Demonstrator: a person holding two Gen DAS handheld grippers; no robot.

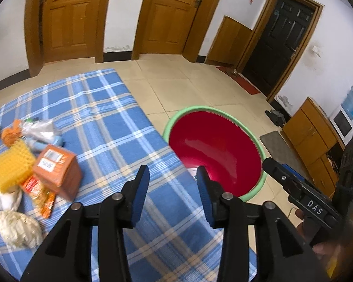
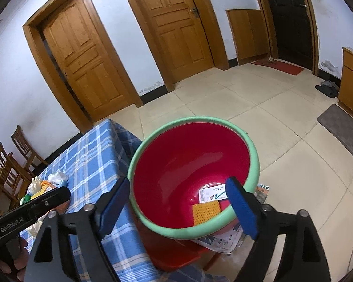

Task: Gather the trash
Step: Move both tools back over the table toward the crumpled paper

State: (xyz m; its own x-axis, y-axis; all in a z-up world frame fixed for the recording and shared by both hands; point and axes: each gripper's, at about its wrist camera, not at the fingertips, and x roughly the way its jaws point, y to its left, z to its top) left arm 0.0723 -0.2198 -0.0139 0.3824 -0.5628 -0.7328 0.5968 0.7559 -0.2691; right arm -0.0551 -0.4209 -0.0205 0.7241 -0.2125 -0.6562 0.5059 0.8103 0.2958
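Both tongs stand wide and hold nothing: the right gripper [image 2: 178, 204] hangs over the red basin [image 2: 190, 162], where 2 pieces already lie, a white card [image 2: 211, 193] and a yellow mesh pad [image 2: 206, 212]. The left gripper [image 1: 173, 195] hovers above the plaid tablecloth [image 1: 101, 117], beside the trash pile with its orange carton [image 1: 57, 169]. This looks like the gap between drops; the next move calls for reaching left to the pile.
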